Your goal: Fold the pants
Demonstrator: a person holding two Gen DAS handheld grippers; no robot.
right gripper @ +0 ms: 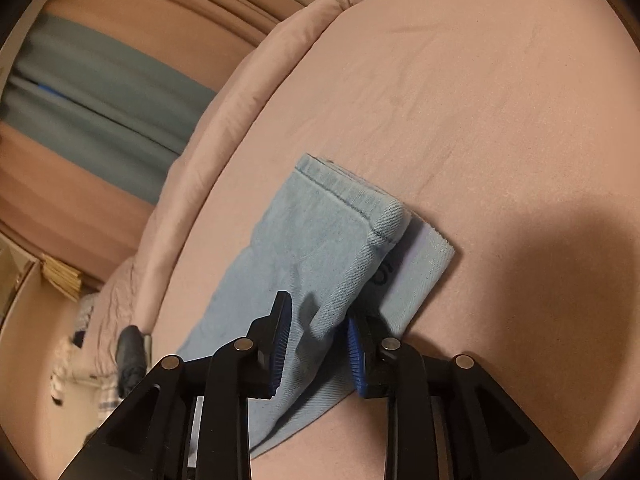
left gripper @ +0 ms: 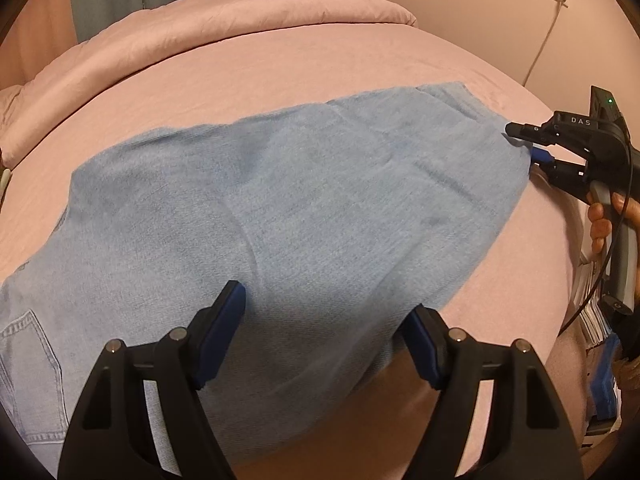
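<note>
Light-blue jeans [left gripper: 280,208] are lying lengthwise across the pink bed [left gripper: 280,68]; left tongs [left gripper: 324,320] are hovering wide open, empty, over the seat end; right tongs [right gripper: 318,340] are standing part-open astride the hem end, pads not pressing.

The letters "DAS" are printed in pale capitals on the black body of the right hand-held gripper [left gripper: 520,140], seen at the right edge of the left wrist view. In the right wrist view, a dark printed mark is seen on the pale inner side of the pants [right gripper: 320,248] near the hem; it is partly covered by the fold and cannot be read with certainty. No other text can be read.
</note>
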